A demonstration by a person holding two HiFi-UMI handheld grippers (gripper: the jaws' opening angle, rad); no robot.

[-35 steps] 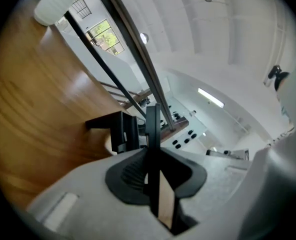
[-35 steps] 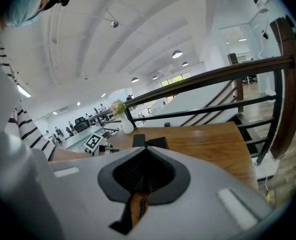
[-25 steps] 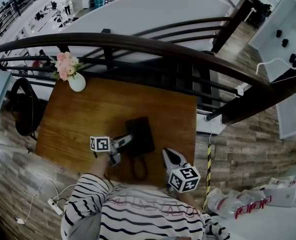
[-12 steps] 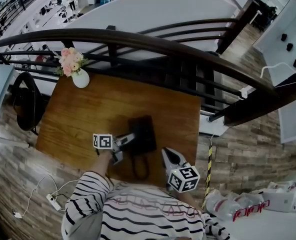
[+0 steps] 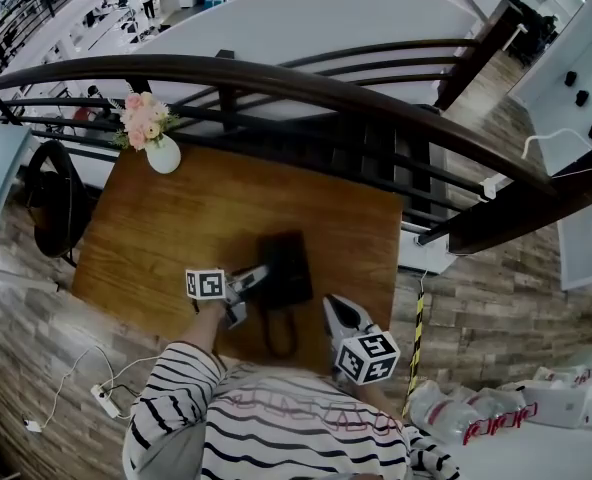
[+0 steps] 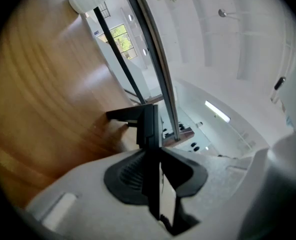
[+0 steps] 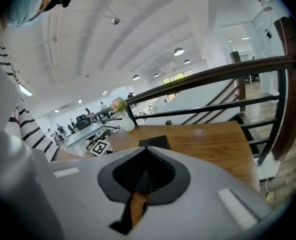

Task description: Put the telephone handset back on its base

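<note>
— Brown wood, plain-grained: is that the whole worktop (image 5: 176, 238)?
— Yes, a rectangle set against a dark curved handrail (image 5: 306, 80). A white vase (image 5: 163, 158) of pink flowers stands at its far left corner.
— And the telephone?
— The black base (image 5: 290, 266) lies toward the near edge, and its cord (image 5: 276, 336) loops off toward the person. The handset (image 6: 149, 129) is at the base's left side (seen edge-on, a thin dark strip).
— Held?
— It stands between the jaws of the left gripper (image 5: 252, 280), which have just been opening. Light shows between the strip and one pad.
— The right gripper (image 5: 334, 310)?
— Pressed together on nothing, hovering at the worktop's near right corner.
— The room around?
— There is a grey-brown plank floor (image 5: 476, 288). A power strip (image 5: 104, 400) with a white cable lies at lower left and wrapped bottles (image 5: 471, 410) at lower right. Past the rail there is a bright open office.
</note>
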